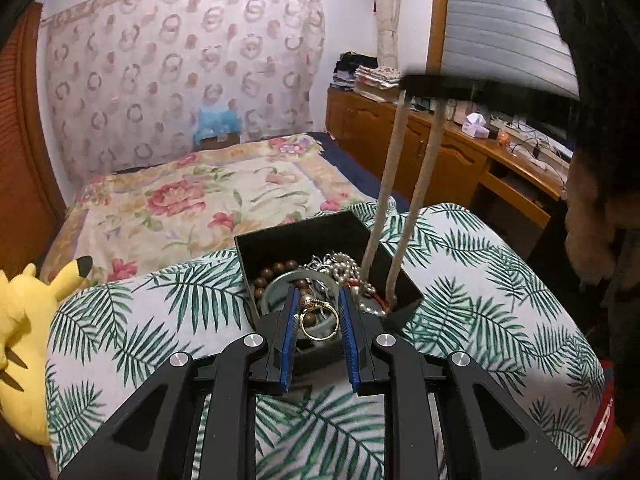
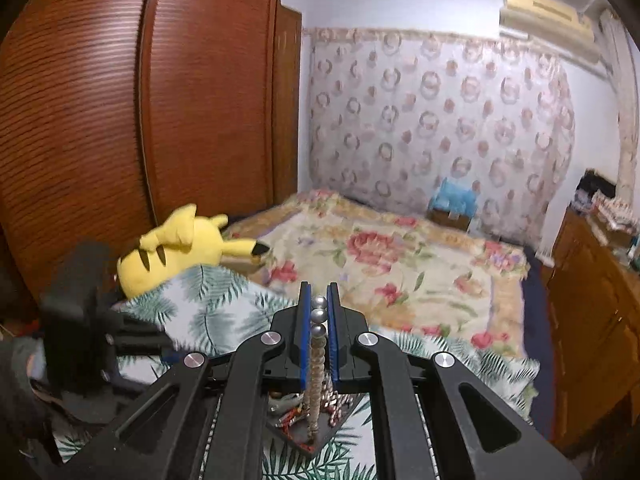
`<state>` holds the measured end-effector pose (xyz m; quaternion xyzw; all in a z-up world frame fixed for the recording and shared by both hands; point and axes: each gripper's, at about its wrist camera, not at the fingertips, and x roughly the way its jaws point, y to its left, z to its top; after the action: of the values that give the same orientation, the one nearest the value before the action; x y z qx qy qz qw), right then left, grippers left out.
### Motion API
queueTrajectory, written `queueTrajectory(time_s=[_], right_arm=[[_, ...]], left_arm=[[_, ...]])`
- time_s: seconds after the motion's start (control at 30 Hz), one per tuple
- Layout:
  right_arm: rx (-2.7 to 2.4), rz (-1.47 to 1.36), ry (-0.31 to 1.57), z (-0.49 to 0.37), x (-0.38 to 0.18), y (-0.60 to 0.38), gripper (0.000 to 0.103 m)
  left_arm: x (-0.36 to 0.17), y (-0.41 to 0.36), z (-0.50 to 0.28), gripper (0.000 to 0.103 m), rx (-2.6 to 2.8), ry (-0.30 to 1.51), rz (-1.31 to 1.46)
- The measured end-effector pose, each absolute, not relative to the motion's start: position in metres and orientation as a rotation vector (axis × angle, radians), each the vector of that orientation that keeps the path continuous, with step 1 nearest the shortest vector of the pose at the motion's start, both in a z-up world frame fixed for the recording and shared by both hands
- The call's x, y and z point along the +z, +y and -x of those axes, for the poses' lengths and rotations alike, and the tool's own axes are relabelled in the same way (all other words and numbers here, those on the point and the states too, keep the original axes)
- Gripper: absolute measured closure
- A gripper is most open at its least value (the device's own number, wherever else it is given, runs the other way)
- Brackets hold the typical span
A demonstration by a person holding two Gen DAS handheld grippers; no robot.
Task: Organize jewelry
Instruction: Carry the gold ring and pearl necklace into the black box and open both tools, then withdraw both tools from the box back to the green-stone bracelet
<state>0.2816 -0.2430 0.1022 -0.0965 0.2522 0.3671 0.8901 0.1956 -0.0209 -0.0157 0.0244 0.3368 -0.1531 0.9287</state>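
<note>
I note: gold ring (image 1: 318, 320), black box (image 1: 304, 232), blue pads (image 1: 347, 320); green palm-leaf white pillow (image 1: 160, 312); yellow plush (image 2: 180, 248); floral blanket (image 2: 380, 256).

Both views are dim and warm-toned, lit by soft indoor light with no hard shadows. Beyond the left jaws, up and to the right, the window blind (image 1: 500, 20) glows pale and is the brightest patch. The gold ring (image 1: 318, 320) between those jaws is sharp, with small glints on its band. The bead strand (image 1: 400, 200) rising beyond them is smeared by motion, as is the dark shape at its top. In the right wrist view the whole room is softly blurred; the wardrobe (image 2: 120, 120) left of the jaws streaks most. The beads (image 2: 319, 314) between the right jaws catch small highlights. Fisheye bending curves the walls, and black vignetting fills the corners.
</note>
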Motion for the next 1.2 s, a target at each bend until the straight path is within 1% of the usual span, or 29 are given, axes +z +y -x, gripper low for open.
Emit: queueTrajectory(time_s=[0.27,0.47,0.5,0.57,0.6,0.8,1.03,1.07,1.1,1.17,1.2], right_arm=[[0.801,0.173,0.634,-0.301,0.047,-0.235,0.094],[0.816,0.163,0.675,-0.306,0.027,-0.232,0.093],[0.815,0.162,0.676,-0.307,0.027,-0.233,0.091],[0.809,0.164,0.671,-0.307,0.028,-0.235,0.073],[0.801,0.168,0.665,-0.307,0.029,-0.238,0.072],[0.767,0.192,0.65,-0.299,0.034,-0.249,0.072],[0.729,0.211,0.66,-0.28,0.027,-0.264,0.072],[0.724,0.211,0.662,-0.277,0.026,-0.266,0.072],[0.72,0.209,0.665,-0.273,0.023,-0.269,0.072],[0.713,0.202,0.671,-0.263,0.019,-0.275,0.072],[0.711,0.198,0.673,-0.259,0.018,-0.278,0.072]], left_arm=[[-0.027,-0.022,-0.222,0.084,-0.304,0.722,-0.058],[-0.036,-0.022,-0.236,0.084,-0.297,0.749,-0.07],[-0.036,-0.022,-0.238,0.084,-0.296,0.751,-0.073],[-0.037,-0.022,-0.242,0.084,-0.294,0.752,-0.074],[-0.037,-0.022,-0.242,0.084,-0.294,0.753,-0.075],[-0.037,-0.024,-0.252,0.084,-0.289,0.753,-0.087],[-0.035,-0.025,-0.263,0.084,-0.278,0.751,-0.078],[-0.035,-0.024,-0.264,0.079,-0.275,0.751,-0.078],[-0.034,-0.023,-0.263,0.069,-0.27,0.748,-0.076],[-0.031,-0.02,-0.259,0.063,-0.268,0.736,-0.067],[-0.03,-0.019,-0.255,0.063,-0.269,0.734,-0.064]])
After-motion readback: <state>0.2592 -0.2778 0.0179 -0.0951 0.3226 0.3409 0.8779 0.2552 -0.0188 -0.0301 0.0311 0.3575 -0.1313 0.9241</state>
